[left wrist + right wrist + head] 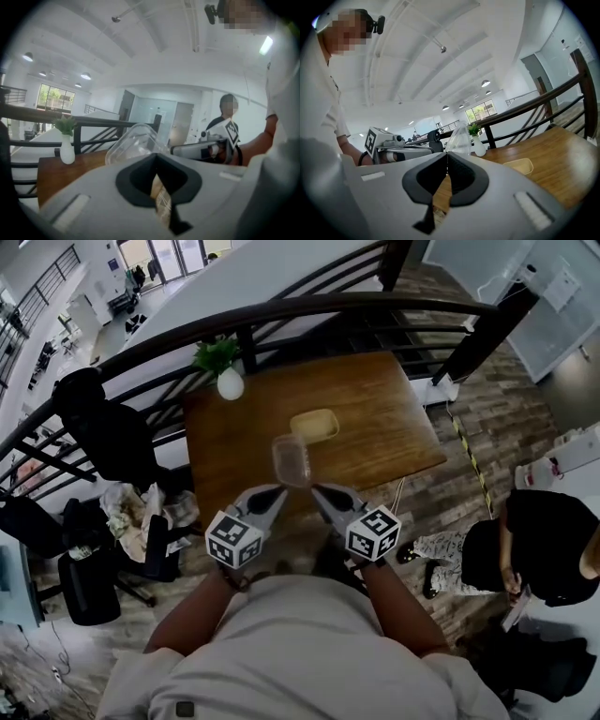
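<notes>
A clear plastic container (292,461) hangs in the air above the near edge of the wooden table (394,427), pinched from both sides. My left gripper (278,490) is shut on its lower left rim, and my right gripper (319,491) is shut on its lower right rim. In the left gripper view the container (136,143) rises just past the shut jaws (157,155), with the right gripper (206,147) beyond it. In the right gripper view the container (459,138) appears edge-on above the shut jaws (447,154). A shallow yellowish tray (314,426) lies on the table behind it.
A white vase with a green plant (228,381) stands at the table's far left corner. A black curved railing (309,310) runs behind the table. Black chairs and bags (103,442) crowd the left side. A person in black (548,549) sits at the right.
</notes>
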Action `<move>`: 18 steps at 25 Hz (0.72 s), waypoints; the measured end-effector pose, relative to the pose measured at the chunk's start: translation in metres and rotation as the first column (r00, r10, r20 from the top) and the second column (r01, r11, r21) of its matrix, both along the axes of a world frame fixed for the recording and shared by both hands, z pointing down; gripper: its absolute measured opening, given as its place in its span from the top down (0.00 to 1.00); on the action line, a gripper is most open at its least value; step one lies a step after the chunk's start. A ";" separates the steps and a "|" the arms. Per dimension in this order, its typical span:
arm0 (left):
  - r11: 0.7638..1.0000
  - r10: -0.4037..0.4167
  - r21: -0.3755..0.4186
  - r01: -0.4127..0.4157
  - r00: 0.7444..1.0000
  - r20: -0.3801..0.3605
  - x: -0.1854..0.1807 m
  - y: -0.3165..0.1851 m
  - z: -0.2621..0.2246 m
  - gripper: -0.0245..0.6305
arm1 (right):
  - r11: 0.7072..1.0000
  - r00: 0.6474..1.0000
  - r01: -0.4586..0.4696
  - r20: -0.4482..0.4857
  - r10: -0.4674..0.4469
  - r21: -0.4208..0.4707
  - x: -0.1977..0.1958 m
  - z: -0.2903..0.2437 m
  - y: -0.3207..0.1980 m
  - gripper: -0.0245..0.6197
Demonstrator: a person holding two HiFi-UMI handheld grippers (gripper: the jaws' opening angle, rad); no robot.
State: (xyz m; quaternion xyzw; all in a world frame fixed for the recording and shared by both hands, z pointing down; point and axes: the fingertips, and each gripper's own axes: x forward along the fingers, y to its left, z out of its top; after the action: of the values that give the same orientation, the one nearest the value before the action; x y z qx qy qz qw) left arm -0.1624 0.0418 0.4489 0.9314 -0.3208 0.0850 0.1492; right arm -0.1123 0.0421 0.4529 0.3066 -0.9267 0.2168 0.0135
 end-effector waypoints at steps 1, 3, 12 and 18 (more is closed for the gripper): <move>1.000 0.006 0.001 -0.006 1.000 -0.002 -0.004 0.006 -0.001 0.96 | 1.000 1.000 -0.002 -0.001 0.002 0.002 -0.005 -0.001 0.007 0.95; 1.000 0.017 0.002 -0.016 1.000 -0.008 -0.009 0.016 -0.003 0.96 | 1.000 1.000 -0.008 -0.002 0.008 0.002 -0.014 -0.004 0.020 0.95; 1.000 0.016 0.009 -0.016 0.999 -0.029 -0.015 0.035 -0.013 0.96 | 1.000 1.000 -0.012 -0.003 0.012 0.012 -0.019 -0.015 0.049 0.95; 0.999 0.031 0.012 -0.031 0.999 -0.029 -0.003 0.039 -0.014 0.96 | 1.000 1.000 -0.027 0.001 0.027 0.011 -0.008 -0.017 0.053 0.95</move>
State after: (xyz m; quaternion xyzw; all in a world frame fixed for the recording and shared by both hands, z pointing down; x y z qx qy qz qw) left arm -0.1653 0.0809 0.4349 0.9383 -0.3046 0.0719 0.1473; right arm -0.1204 0.0954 0.4357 0.3189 -0.9237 0.2121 0.0085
